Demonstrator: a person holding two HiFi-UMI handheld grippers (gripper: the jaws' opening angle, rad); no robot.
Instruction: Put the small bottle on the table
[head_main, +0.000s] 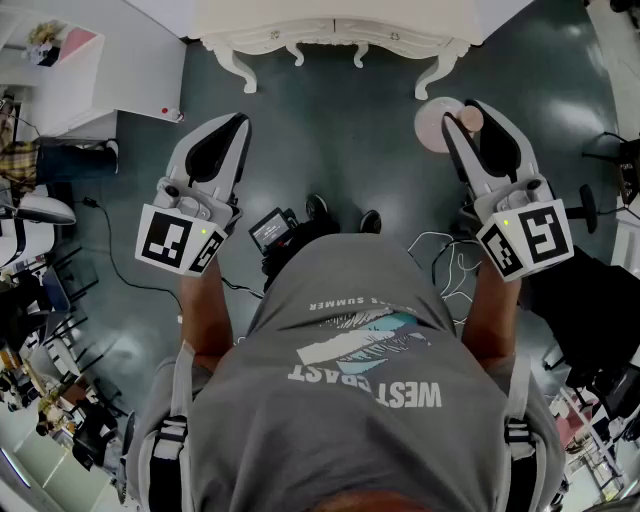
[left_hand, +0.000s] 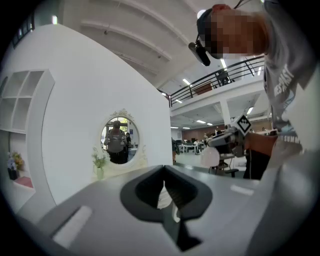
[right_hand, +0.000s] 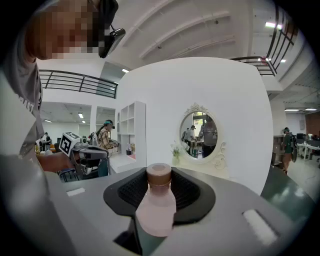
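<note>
The small bottle is pale pink with a brown cap, and my right gripper is shut on it. In the head view that gripper is at the right, with the cap at its tip, short of the white ornate table. My left gripper hangs level at the left, apart from the bottle. In its own view its jaws are shut with nothing between them. A pale pink round shape lies just left of the cap; whether it is the bottle's body or something on the floor I cannot tell.
The table carries an oval mirror against a white wall. A white shelf unit stands at the left. A small black device and cables lie on the dark floor by the person's feet. A black chair is at the right.
</note>
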